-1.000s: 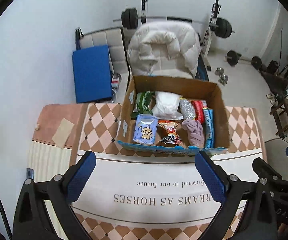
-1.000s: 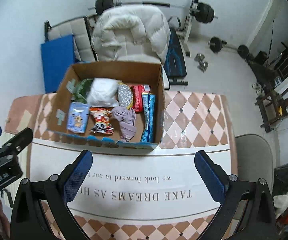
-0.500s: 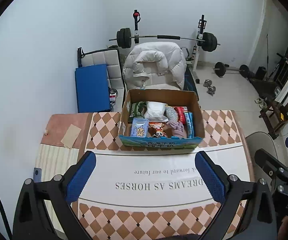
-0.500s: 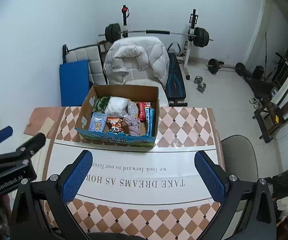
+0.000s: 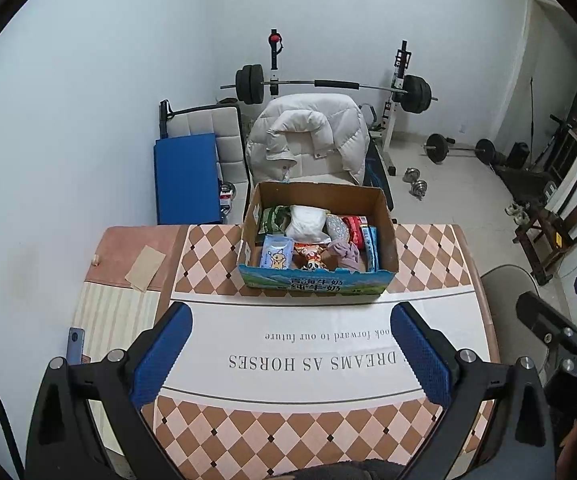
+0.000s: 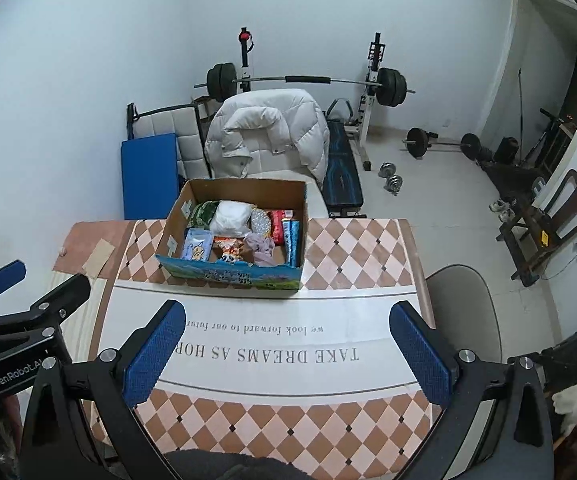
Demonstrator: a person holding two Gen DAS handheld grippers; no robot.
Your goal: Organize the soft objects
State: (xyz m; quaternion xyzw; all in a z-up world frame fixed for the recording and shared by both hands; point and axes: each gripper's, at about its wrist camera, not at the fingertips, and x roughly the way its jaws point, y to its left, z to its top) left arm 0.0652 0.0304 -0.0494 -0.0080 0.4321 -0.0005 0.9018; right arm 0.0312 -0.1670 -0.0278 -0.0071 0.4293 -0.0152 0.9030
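Soft objects sit packed in an open cardboard box point(image 5: 318, 278) at the far middle of the table point(image 5: 216, 264), straight ahead of both grippers and well apart from them. In the left wrist view the box holds a white bundle point(image 5: 308, 222) at the back, a green packet point(image 5: 273, 218) to its left, a light blue tissue pack point(image 5: 276, 254) at the front left, a cartoon-printed pouch point(image 5: 311, 256) beside it, a crumpled mauve cloth point(image 5: 344, 254) at the front right, and red and blue packets point(image 5: 364, 236) standing along the right wall. The left gripper point(image 5: 288, 354) hangs over the near white band of the tablecloth with its jaws spread wide and nothing between them; the right gripper point(image 6: 288, 354) is in the same state, jaws wide and empty. The box's long axis runs across the line of both grippers, its printed front wall facing them. From the left wrist the box lies dead ahead and slightly right of centre; from the right wrist it lies ahead and to the left, so the left gripper looks a little better lined up with the box's left half, and the right gripper with the cloth and packets on the right side. My judgement is that no item is in hand yet, and the next reach calls for going forward and down over the front wall. The close packing could make a single-item grasp awkward.
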